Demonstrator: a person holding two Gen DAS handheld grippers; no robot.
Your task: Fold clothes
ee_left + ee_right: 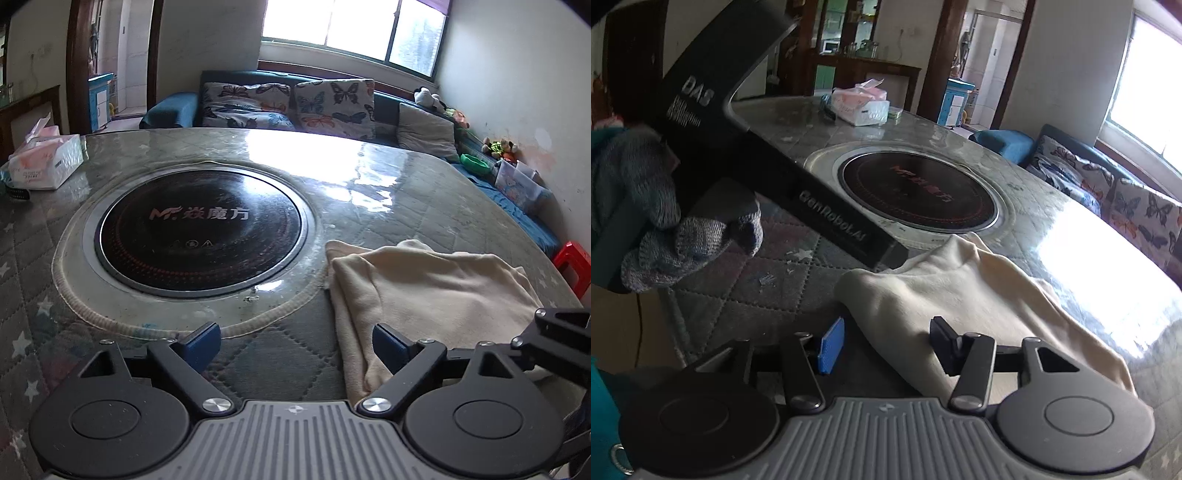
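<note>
The cream garment (424, 291) lies on the table (369, 206) just ahead of my tools, gathered into a compact, layered bundle, not spread flat. Its near-left corner runs in between the fingers of my right tool (884, 345), and its left edge drapes under the right finger of my left tool (295, 341). Along that left edge I can see at least two layers stacked, so some doubling-over is present; the top surface still carries soft ridges and the far corner pokes up unevenly. I judge this fits either a piece partway through folding or a loosely finished one that wants squaring up; the pictures do not settle which.

My left tool is spread wide, its blue pads well apart, with quilted table cover showing between them and nothing pinched. My right tool is also spread, cloth lying in its gap but not clamped. My gloved left hand (665, 229) shows off to the left in the right tool's view, holding the other handle.

Beyond the garment, ahead and left, sits the round black hotplate (199, 229) set into the table, and farther left a tissue pack (44, 160).
</note>
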